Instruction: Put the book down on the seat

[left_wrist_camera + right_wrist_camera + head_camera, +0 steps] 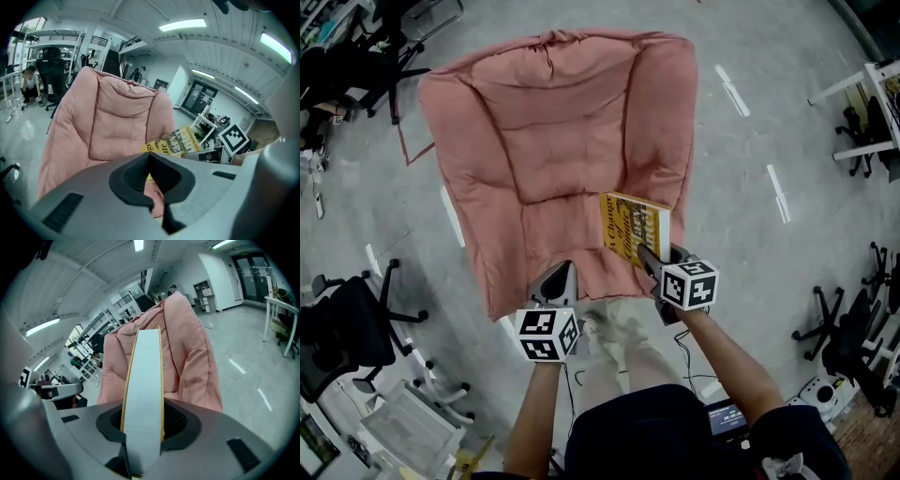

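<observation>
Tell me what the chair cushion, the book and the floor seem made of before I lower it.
The chair cushion: soft matte pink fabric over padding, given its stitched seams and wrinkles. The book: paper, white page edges between yellow covers, probably card. The floor: hard, smooth grey, streaked with light reflections; polished concrete or a coating, can't tell which.

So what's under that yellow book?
The pink chair's seat cushion; the right gripper holds the book over it. The patch directly beneath is covered, so contact is unclear.
</observation>
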### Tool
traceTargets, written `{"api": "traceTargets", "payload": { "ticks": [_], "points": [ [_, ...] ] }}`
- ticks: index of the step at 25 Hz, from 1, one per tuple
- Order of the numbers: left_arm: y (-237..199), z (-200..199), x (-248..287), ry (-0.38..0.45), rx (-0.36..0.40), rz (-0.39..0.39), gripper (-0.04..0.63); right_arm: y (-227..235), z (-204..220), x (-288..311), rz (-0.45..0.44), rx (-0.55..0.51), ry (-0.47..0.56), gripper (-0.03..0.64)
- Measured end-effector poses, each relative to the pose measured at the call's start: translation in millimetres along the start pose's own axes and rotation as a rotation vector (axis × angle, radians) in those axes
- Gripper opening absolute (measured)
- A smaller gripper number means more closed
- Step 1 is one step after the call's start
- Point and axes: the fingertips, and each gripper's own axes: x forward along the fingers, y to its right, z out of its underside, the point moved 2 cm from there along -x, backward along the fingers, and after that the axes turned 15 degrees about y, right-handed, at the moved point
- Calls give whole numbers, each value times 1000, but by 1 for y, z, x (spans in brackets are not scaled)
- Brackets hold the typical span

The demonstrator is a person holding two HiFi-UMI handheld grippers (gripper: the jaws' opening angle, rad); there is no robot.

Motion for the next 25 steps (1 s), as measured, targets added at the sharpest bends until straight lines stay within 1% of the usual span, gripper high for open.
{"api": "traceTargets", "payload": {
  "ticks": [10,16,25],
  "points": [
    [-4,9,8,-12,-26,-6,5,17,22,25,27,1,-77,152],
    [-4,19,15,-37,-30,14,5,34,44,45,63,-8,-140,152],
    [11,29,28,-68,-36,48,5,53,58,61,87,-15,-195,152]
  ]
}}
